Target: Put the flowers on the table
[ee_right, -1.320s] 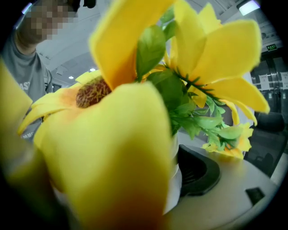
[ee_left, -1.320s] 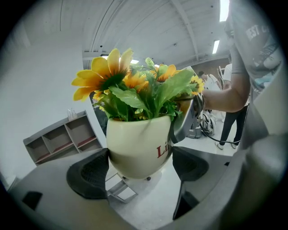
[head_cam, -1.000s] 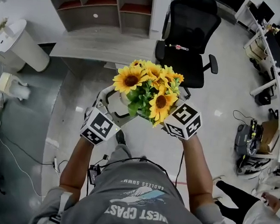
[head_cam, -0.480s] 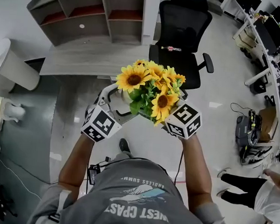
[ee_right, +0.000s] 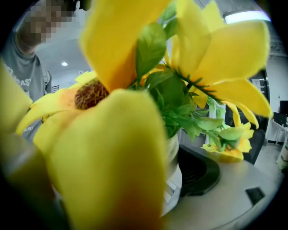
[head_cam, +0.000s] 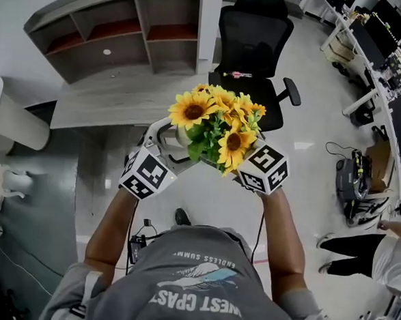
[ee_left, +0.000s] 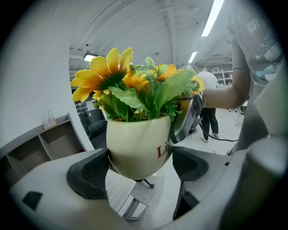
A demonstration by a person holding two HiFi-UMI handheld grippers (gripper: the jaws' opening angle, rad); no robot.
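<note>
Left gripper: clamped on the flower pot, one pad on each side of its lower wall.
Right gripper: gripping the pot's opposite flank; one pad presses the wall, the other is hidden by a petal.
Flower pot: cream, upright, carried in the air.
Sunflowers: standing in the pot.
Table: grey, beyond the pot.
Office chair: black, beyond the pot.
Shelf unit: farthest beyond the pot.

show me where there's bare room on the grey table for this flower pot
The grey table looks bare end to end, between the shelf unit behind and its near edge. Tightest at the right end, beside the office chair. The flower pot should fit there.
</note>
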